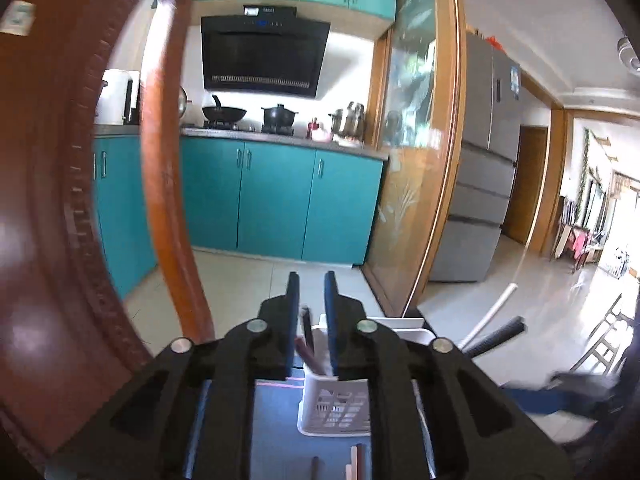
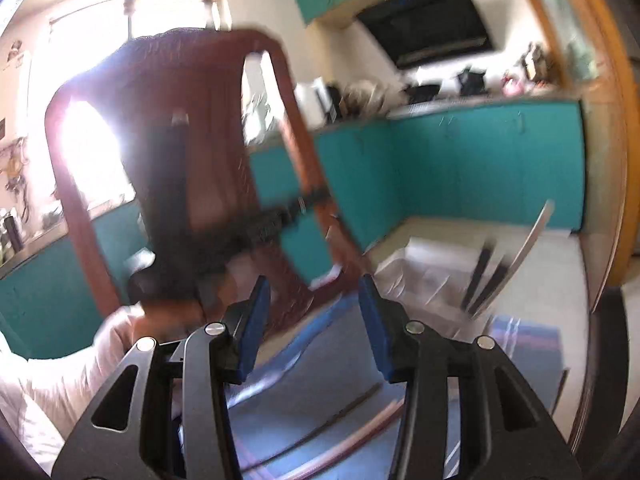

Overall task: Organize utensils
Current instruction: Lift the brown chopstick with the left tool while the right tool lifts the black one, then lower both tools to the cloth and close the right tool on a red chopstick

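Note:
In the left wrist view my left gripper [image 1: 312,286] has its blue pads a narrow gap apart, with nothing between them. Below it stands a white slotted utensil holder [image 1: 332,408] on a blue mat [image 1: 276,420], with a dark reddish utensil [image 1: 307,336] standing in it. Chopstick ends [image 1: 357,460] lie on the mat near the bottom edge. A white handle [image 1: 494,312] and a black handle [image 1: 498,336] stick up at the right. In the blurred right wrist view my right gripper [image 2: 314,292] is open and empty above the mat [image 2: 304,380], where chopsticks [image 2: 340,412] lie. Utensils [image 2: 504,264] stand at the right.
A brown wooden chair back [image 1: 60,200] stands close on the left; it also shows in the right wrist view [image 2: 192,152]. Teal kitchen cabinets [image 1: 276,196], a stove with pots [image 1: 248,114], a glass sliding door [image 1: 416,160] and a fridge [image 1: 480,160] are beyond.

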A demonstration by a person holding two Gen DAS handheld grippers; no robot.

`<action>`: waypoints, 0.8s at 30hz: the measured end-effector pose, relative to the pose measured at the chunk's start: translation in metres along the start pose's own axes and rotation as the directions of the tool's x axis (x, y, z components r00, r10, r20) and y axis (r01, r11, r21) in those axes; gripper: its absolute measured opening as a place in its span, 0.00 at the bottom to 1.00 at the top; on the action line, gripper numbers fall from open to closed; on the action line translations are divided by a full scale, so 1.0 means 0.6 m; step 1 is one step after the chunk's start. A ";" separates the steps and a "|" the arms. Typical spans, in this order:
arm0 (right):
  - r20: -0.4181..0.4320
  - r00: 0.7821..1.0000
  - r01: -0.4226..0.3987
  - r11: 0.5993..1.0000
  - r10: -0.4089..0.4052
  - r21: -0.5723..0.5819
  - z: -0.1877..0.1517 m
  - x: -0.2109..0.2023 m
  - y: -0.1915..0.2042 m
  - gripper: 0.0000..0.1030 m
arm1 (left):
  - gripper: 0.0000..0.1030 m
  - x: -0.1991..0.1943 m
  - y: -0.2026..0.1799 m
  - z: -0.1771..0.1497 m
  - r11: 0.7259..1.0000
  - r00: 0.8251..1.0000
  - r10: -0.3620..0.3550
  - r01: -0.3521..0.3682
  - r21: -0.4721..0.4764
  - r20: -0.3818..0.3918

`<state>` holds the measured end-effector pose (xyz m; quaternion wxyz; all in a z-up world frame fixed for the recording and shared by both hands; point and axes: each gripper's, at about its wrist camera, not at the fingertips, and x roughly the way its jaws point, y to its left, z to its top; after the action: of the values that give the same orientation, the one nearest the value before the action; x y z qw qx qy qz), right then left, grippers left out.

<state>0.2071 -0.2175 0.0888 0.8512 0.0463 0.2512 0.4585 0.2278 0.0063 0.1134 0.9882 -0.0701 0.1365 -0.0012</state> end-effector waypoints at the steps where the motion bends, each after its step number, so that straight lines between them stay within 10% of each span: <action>1: -0.037 0.999 0.019 1.000 -0.019 -0.005 -0.007 0.012 0.001 0.44 | 0.16 -0.015 0.006 -0.003 1.000 1.000 0.000 0.000 -0.007 0.016; 4: -0.214 0.964 0.162 0.987 -0.157 0.007 -0.042 0.077 -0.023 0.44 | 0.22 -0.048 0.022 -0.019 0.999 0.998 0.025 -0.023 -0.033 0.063; 8: -0.429 0.821 0.434 0.900 -0.377 0.042 -0.111 0.171 -0.088 0.44 | 0.31 -0.044 0.038 -0.062 0.998 0.999 0.045 -0.044 -0.037 0.022; 10: -0.482 0.788 0.471 0.879 -0.383 0.071 -0.138 0.202 -0.106 0.44 | 0.31 -0.024 0.046 -0.089 0.998 0.998 0.050 -0.052 -0.047 -0.048; 16: -0.518 0.732 0.529 0.848 -0.442 0.023 -0.179 0.266 -0.104 0.44 | 0.31 0.015 0.064 -0.144 0.995 0.976 0.047 -0.064 -0.072 -0.214; 19: -0.506 0.721 0.548 0.837 -0.474 -0.004 -0.184 0.274 -0.094 0.28 | 0.38 0.021 0.059 -0.162 0.997 0.967 0.053 -0.065 -0.042 -0.249; 24: -0.524 0.750 0.533 0.838 -0.404 0.118 -0.176 0.245 -0.107 0.07 | 0.38 0.035 0.050 -0.202 0.998 0.941 0.064 -0.061 0.017 -0.333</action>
<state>0.2725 -0.1523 -0.0795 0.8362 -0.0224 0.5147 0.1880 0.2149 0.0189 -0.0116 0.9505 -0.0613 0.3040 0.0178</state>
